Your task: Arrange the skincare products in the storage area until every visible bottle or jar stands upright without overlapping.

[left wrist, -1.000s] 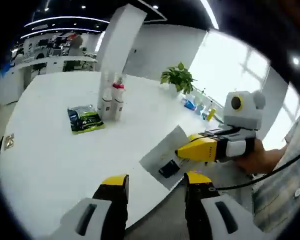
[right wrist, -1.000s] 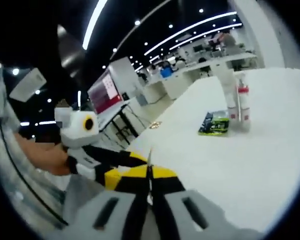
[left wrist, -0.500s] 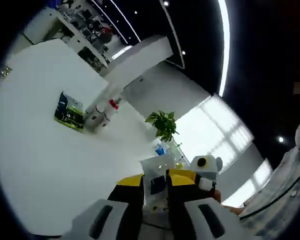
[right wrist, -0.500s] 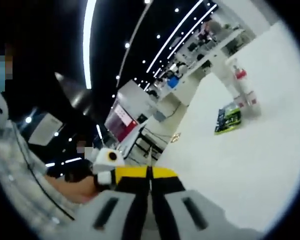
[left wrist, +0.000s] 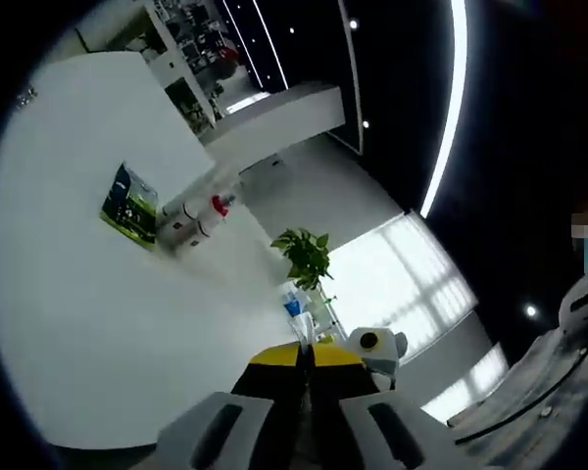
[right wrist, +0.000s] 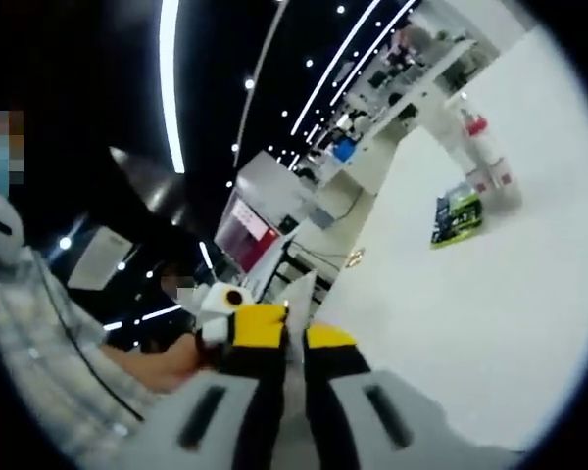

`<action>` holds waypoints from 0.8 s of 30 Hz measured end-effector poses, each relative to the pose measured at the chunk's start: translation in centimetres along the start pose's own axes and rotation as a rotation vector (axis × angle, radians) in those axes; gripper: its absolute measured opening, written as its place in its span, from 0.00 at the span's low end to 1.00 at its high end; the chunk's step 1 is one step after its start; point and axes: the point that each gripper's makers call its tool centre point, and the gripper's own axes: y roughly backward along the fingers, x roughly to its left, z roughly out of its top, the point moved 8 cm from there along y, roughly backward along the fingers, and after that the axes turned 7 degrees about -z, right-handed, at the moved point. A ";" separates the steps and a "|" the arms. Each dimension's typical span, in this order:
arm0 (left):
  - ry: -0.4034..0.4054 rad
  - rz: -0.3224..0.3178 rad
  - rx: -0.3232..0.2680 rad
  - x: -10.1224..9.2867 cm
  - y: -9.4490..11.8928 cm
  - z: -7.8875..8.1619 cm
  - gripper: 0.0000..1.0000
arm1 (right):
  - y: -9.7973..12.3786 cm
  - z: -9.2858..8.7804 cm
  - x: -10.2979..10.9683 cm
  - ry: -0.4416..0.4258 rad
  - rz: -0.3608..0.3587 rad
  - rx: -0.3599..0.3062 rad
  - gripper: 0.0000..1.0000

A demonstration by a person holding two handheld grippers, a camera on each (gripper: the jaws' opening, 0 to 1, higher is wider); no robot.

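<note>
Two white bottles (left wrist: 191,219), one with a red cap, stand close together on the white table (left wrist: 88,323), far from both grippers. A green packet (left wrist: 129,204) lies flat beside them. The bottles (right wrist: 482,162) and the packet (right wrist: 457,217) also appear far off in the right gripper view. My left gripper (left wrist: 307,360) has its jaws pressed together, held up off the table. My right gripper (right wrist: 296,338) is shut on a thin grey sheet (right wrist: 298,292) seen edge-on. The left gripper (right wrist: 237,318) shows just left of that sheet, and the right gripper (left wrist: 370,345) shows close by in the left gripper view.
A white pillar (left wrist: 274,117) rises behind the bottles. A potted plant (left wrist: 304,257) and small blue items (left wrist: 292,305) stand by the bright window. A person's hand (right wrist: 162,364) and checked sleeve (right wrist: 39,343) are at the left. Desks and shelves fill the background.
The left jaws, half a second ago spread around the grey sheet, are now closed together. Both views have tilted up and rolled, and the two grippers have come close.
</note>
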 end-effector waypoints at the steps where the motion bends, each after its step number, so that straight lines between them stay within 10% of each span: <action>1: -0.002 0.002 0.003 0.1 0.1 0.0 0.01 | -0.1 -0.1 0.0 -0.002 0.002 0.011 0.03; 16: 0.000 0.029 -0.036 0.7 2.4 0.7 0.03 | -1.6 0.4 0.1 -0.069 0.036 0.185 0.00; 24: -0.471 0.421 0.148 2.3 7.5 3.6 0.39 | -4.8 3.5 -0.8 -0.069 0.053 0.158 0.00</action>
